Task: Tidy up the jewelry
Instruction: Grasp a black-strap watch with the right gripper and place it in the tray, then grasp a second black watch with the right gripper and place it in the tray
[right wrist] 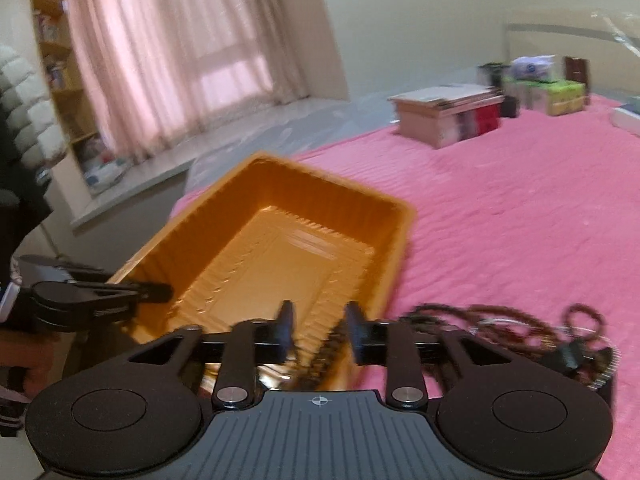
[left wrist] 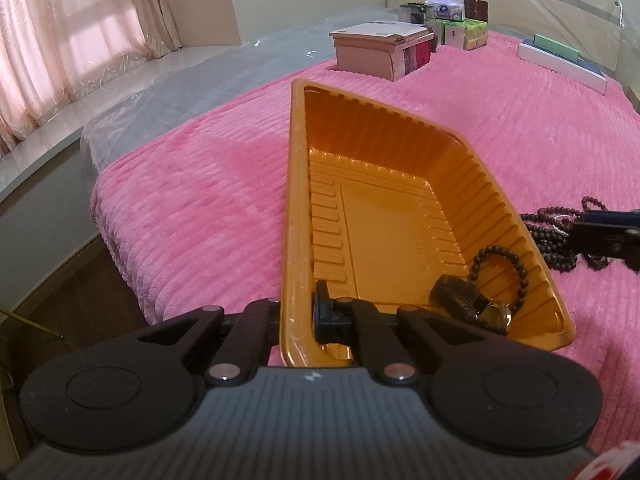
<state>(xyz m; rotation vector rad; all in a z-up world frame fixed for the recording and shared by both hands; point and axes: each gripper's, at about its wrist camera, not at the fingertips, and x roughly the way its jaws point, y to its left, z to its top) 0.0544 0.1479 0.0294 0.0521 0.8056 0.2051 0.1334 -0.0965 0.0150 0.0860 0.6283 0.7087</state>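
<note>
Bracelet (left wrist: 500, 276) and watch (left wrist: 476, 306) lie in tray (left wrist: 296, 200), rim pinched by left gripper (left wrist: 298, 316); right gripper (right wrist: 318, 334) fingers parted; necklaces (left wrist: 556, 236) left on bed (left wrist: 200, 200).

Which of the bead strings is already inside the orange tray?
The small dark bead bracelet, lying in the orange tray beside the watch. The longer bead necklaces lie outside on the pink blanket.

Bedroom, pink bedspread (left wrist: 200, 184), curtained window (left wrist: 80, 32)
</note>
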